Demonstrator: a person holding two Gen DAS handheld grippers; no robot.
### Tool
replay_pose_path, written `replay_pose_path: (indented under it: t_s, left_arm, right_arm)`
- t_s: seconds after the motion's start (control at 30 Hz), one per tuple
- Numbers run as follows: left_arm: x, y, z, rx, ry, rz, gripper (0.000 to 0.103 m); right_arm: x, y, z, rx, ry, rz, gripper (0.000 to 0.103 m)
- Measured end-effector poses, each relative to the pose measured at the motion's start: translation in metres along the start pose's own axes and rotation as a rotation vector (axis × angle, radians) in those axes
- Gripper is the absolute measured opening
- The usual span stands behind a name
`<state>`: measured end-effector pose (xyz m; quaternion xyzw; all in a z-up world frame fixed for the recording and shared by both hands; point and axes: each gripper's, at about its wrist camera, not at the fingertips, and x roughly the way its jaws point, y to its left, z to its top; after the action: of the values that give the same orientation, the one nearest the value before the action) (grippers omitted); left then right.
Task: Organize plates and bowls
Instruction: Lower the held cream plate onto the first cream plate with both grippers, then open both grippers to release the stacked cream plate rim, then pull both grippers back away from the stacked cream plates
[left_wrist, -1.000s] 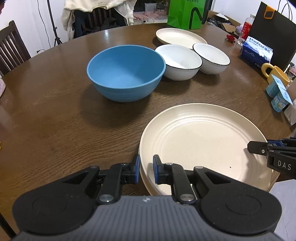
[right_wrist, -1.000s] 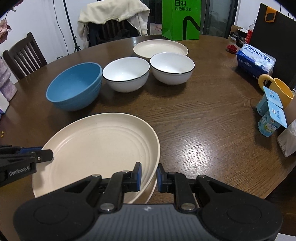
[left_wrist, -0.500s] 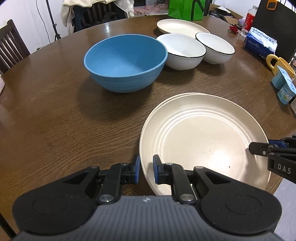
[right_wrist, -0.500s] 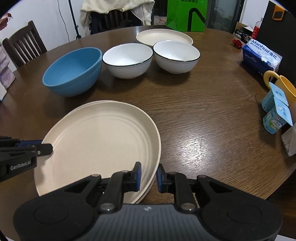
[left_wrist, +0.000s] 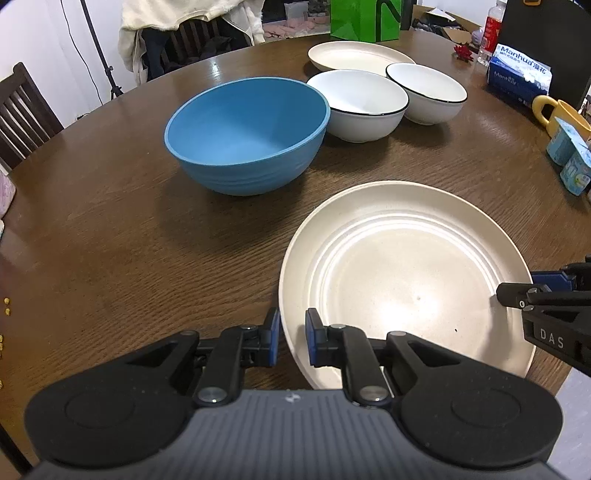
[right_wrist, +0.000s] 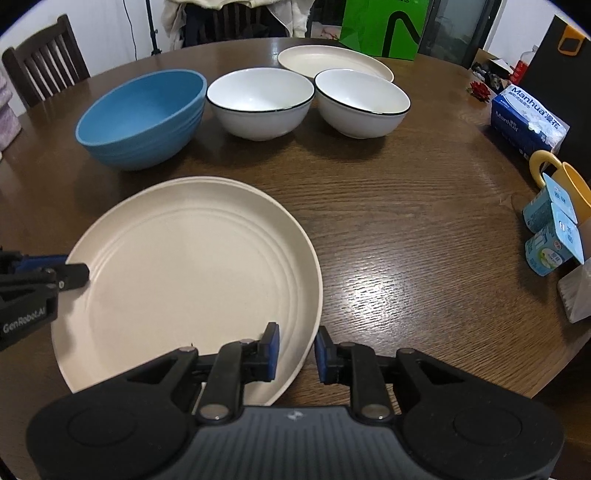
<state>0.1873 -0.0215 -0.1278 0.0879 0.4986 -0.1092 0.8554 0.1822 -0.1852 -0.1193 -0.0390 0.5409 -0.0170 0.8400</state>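
Note:
A large cream plate (left_wrist: 402, 273) lies flat at the near edge of the round wooden table; it also shows in the right wrist view (right_wrist: 192, 273). My left gripper (left_wrist: 291, 336) straddles its left rim, jaws slightly apart around the rim. My right gripper (right_wrist: 295, 354) straddles its right rim, jaws a little wider. A blue bowl (left_wrist: 247, 133) (right_wrist: 142, 118), two white bowls (left_wrist: 364, 103) (left_wrist: 428, 92) and a smaller cream plate (left_wrist: 358, 55) stand farther back.
At the right edge are a blue tissue box (right_wrist: 528, 122), a yellow mug (right_wrist: 565, 181) and two small yogurt cups (right_wrist: 550, 236). A green bag (right_wrist: 384, 26) stands at the back. Chairs (right_wrist: 44, 62) surround the table (right_wrist: 406, 221).
The top plate has come down onto the plate beneath; only one plate outline shows now. Both grippers' jaws have opened slightly around the rim, the right one more.

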Motion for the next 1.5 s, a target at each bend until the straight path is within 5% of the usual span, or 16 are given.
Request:
replay_pose_path:
  t_s: [0.23, 0.4, 0.5, 0.57, 0.67, 0.9, 0.97, 1.5]
  left_arm:
    - [0.002, -0.001, 0.001, 0.006, -0.001, -0.002, 0.02]
    - [0.0, 0.003, 0.003, -0.014, -0.01, -0.02, 0.05]
    - [-0.003, 0.009, 0.004, -0.044, -0.017, -0.036, 0.067]
    - [-0.005, 0.012, 0.006, -0.061, -0.023, -0.043, 0.088]
    - [-0.008, 0.017, 0.007, -0.087, -0.032, -0.062, 0.102]
    - [-0.017, 0.027, 0.009, -0.135, -0.04, -0.095, 0.103]
    - [-0.019, 0.03, 0.008, -0.145, -0.044, -0.096, 0.103]
    - [-0.04, 0.052, 0.004, -0.206, -0.081, -0.107, 0.103]
  right_arm:
    - [0.005, 0.003, 0.001, -0.012, 0.004, -0.018, 0.022]
    - [0.006, 0.002, 0.002, -0.005, 0.011, -0.002, 0.029]
    - [0.003, -0.007, 0.005, 0.041, 0.014, 0.03, 0.054]
    - [0.0, -0.013, 0.008, 0.07, 0.012, 0.047, 0.072]
    - [-0.003, -0.017, 0.01, 0.095, 0.01, 0.077, 0.084]
    - [-0.011, -0.02, 0.014, 0.11, 0.014, 0.113, 0.092]
    - [-0.014, -0.02, 0.015, 0.113, 0.012, 0.114, 0.103]
    - [-0.037, -0.024, 0.024, 0.147, -0.036, 0.147, 0.103]
